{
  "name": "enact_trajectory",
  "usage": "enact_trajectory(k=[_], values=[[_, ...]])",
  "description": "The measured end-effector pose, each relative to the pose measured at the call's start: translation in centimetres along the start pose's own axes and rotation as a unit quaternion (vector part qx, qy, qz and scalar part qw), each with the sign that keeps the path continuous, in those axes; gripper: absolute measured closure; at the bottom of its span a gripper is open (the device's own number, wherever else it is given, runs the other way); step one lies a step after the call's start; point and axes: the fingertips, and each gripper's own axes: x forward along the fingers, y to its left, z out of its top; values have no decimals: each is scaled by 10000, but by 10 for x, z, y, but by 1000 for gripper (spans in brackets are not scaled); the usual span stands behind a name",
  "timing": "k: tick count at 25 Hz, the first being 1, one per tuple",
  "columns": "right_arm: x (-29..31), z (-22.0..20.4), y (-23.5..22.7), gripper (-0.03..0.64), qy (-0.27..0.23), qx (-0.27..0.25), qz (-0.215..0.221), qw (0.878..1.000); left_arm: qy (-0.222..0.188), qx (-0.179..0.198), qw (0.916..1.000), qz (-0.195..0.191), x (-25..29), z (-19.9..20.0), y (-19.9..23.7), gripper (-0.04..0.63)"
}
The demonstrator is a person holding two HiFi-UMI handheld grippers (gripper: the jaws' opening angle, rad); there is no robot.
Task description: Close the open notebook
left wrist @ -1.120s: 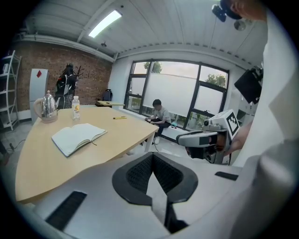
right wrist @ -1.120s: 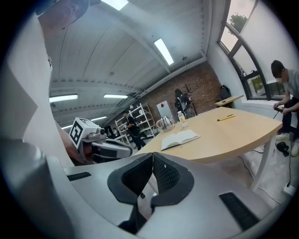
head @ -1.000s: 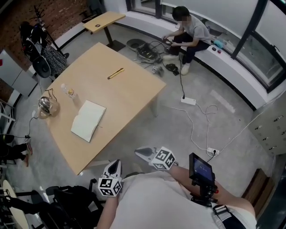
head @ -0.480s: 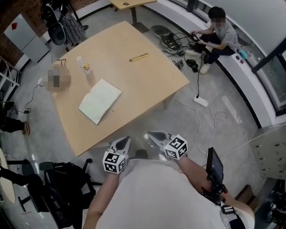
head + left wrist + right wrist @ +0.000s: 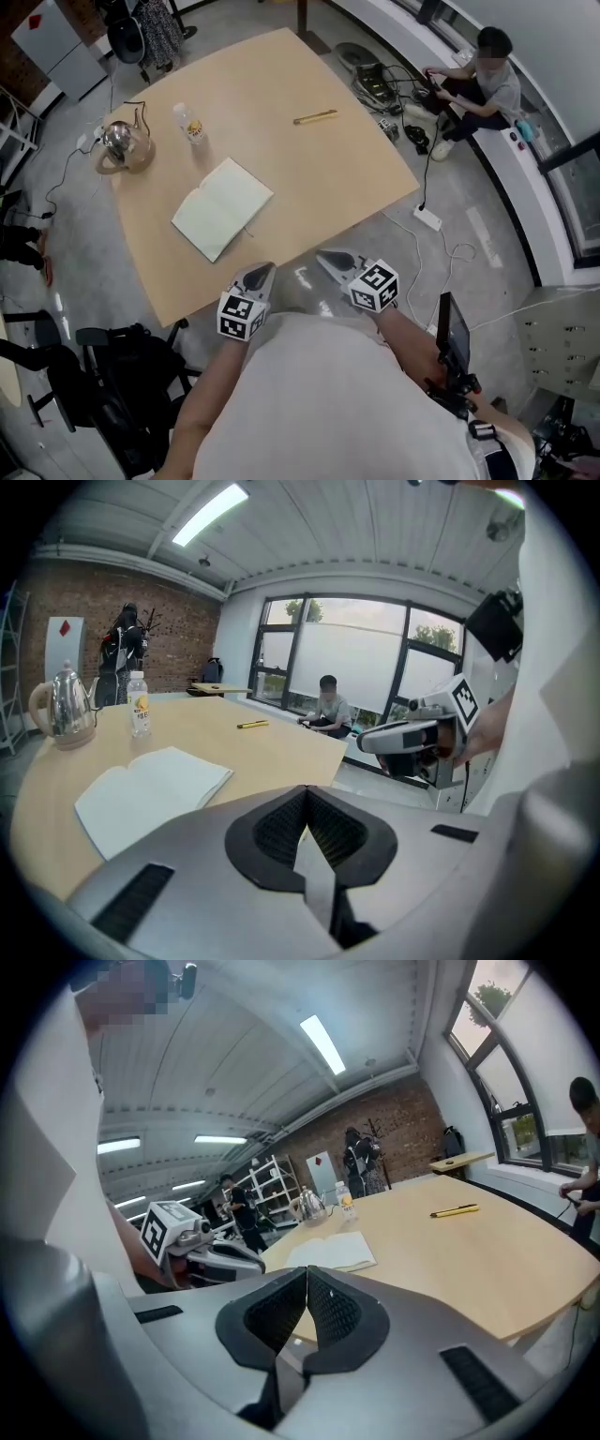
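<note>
Smooth pale-wood table (image 5: pixel 309 178) bears the open white notebook (image 5: pixel 222 207); left gripper (image 5: pixel 262 274) and right gripper (image 5: pixel 332 260) both closed, empty.

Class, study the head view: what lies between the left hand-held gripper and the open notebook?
Only bare table. In the head view, plain wood runs from the left hand-held gripper at the near edge to the open notebook.

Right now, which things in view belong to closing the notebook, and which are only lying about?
For the job: open notebook; left gripper and right gripper, both with jaws shut and empty.

Lying about: kettle, water bottle and yellow pen, all on the table.
</note>
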Motion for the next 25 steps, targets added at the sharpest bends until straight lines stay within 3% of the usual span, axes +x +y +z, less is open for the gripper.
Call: enact_trajectory(k=[8,14,17,22,25], values=[[62,20,-3,600,283,-174,407,9986,339,24,9982,488,-11,-22,59,591],[99,32,1,600,426,-304,823,9952,375,-226,9951,891,-21,-31,82,591],[110,32,2,600,566,-338,1027,9925,447,-158,9923,1148,-23,-36,88,591],[132,35,-4,600,799,-338,1454,9856,822,3,9814,1738,-19,-47,101,591],[139,39,-7,600,996,-414,1766,9783,1236,-4,9682,2173,-17,-59,108,591]])
